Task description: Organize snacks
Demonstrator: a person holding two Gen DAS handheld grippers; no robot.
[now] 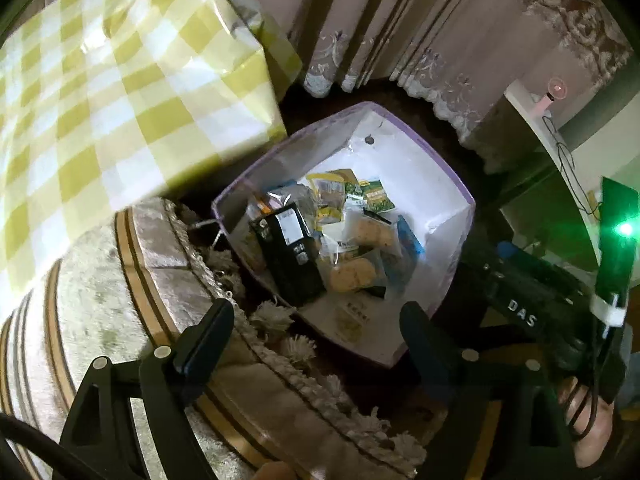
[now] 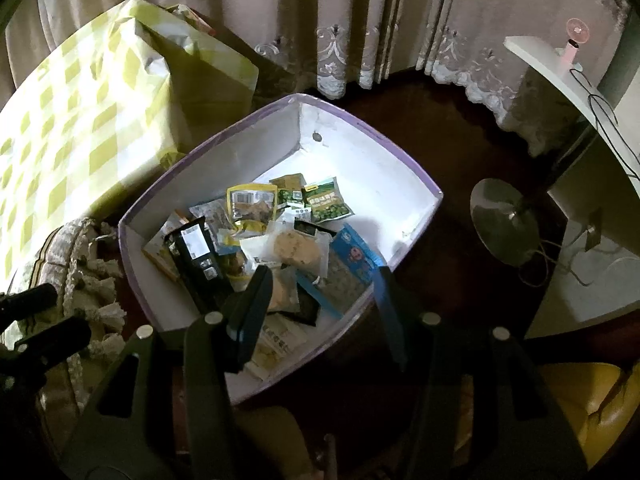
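A: What is the box [image 2: 404, 168] like?

B: A squarish bin with a lilac rim and smooth white inner walls, standing on a dark floor. One wall has a small round hole near the top.

A: And inside it?

B: The snacks [image 2: 264, 240] lie heaped on its bottom, all crinkly foil and clear film. There is a tall black pouch [image 2: 196, 256] at the left side of the box, a yellow packet [image 2: 252, 204] and a green packet [image 2: 326, 200] toward the far wall, pale round cakes in clear wrap [image 2: 300, 254] in the middle, and a flat blue pack [image 2: 356, 260] toward the right wall.

A: What lies around the box?

B: To its left is a glossy yellow-and-white checked cloth [image 1: 100, 100] over a counter, and nearer, a plush striped cushion [image 1: 132, 300] with a tasselled fringe. Behind the box hang lace-edged curtains [image 2: 340, 20].

A: Where are the hand-held grippers?

B: Both hang above the near side of the box, tilted steeply down at it. The left hand-held gripper [image 1: 320, 340] has its black fingers spread wide, one over the cushion's edge and one over the box's near rim, with nothing between them. The right hand-held gripper [image 2: 320, 312] is parted less widely, over the near snacks, and also empty. No snack touches either.
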